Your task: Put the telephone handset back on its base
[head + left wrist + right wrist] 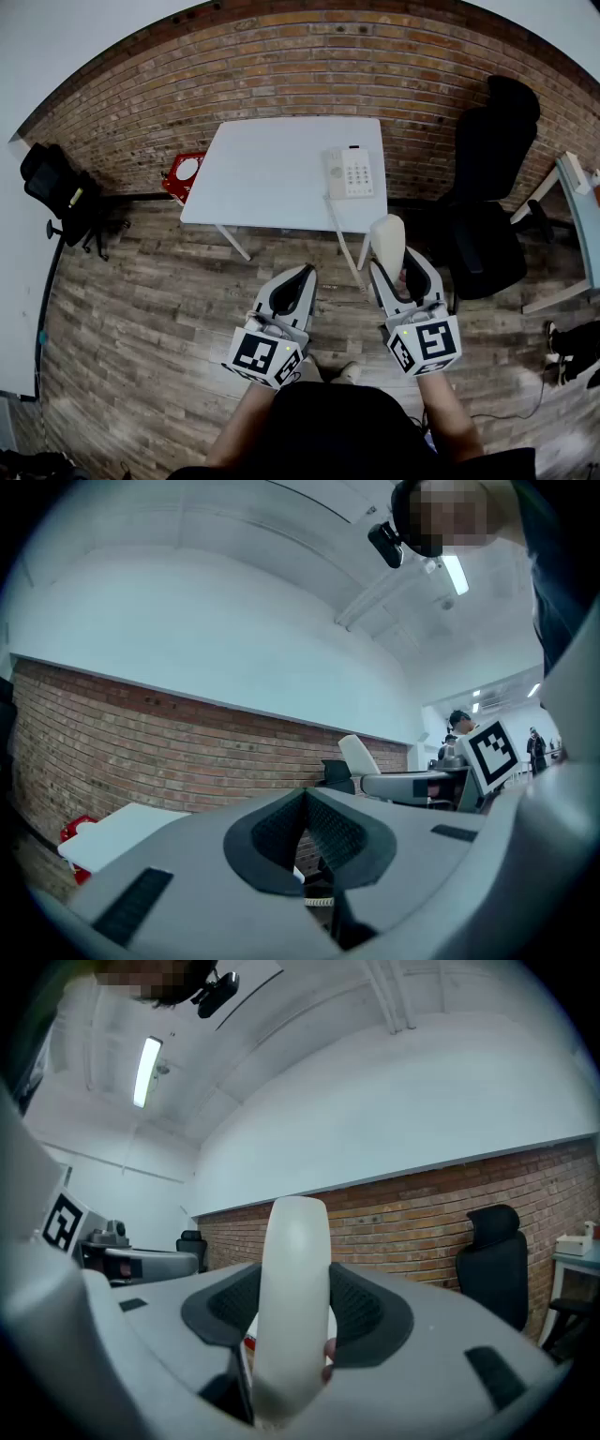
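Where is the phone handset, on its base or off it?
Off. The right gripper grips the handset over the floor; the base sits apart on the white table.

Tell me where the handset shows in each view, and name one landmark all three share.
Head view: handset right of centre, sticking out of the right gripper.
Left gripper view: a small pale tip right of centre, beyond the shut jaws.
Right gripper view: dead centre, tall, clamped between the jaws.
Shared landmark: the brick wall.
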Available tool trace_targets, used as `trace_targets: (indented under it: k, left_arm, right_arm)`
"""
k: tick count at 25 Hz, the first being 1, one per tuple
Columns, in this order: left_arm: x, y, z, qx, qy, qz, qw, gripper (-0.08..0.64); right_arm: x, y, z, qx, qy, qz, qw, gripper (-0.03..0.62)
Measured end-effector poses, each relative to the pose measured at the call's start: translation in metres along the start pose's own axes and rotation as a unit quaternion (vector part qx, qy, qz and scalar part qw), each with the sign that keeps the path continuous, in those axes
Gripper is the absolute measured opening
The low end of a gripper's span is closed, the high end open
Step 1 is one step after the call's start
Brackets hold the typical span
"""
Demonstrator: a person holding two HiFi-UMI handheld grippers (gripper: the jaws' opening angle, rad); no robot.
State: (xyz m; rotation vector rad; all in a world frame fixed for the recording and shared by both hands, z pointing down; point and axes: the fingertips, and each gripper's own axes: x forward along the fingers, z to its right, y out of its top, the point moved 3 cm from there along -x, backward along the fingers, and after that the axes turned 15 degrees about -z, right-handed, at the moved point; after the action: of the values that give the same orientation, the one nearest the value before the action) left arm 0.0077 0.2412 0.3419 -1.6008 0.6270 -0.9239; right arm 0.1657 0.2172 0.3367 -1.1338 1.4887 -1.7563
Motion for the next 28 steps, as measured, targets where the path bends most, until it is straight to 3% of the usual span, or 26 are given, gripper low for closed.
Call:
trace_targets:
  k: [28]
  left_arm:
    - [0.009,-0.005,0.016,0.001,0.022,-0.011,0.9997,0.009]
  right_arm:
    - [-0.002,-0.005,0.015,0.015,0.031,0.01,0.999,0.227]
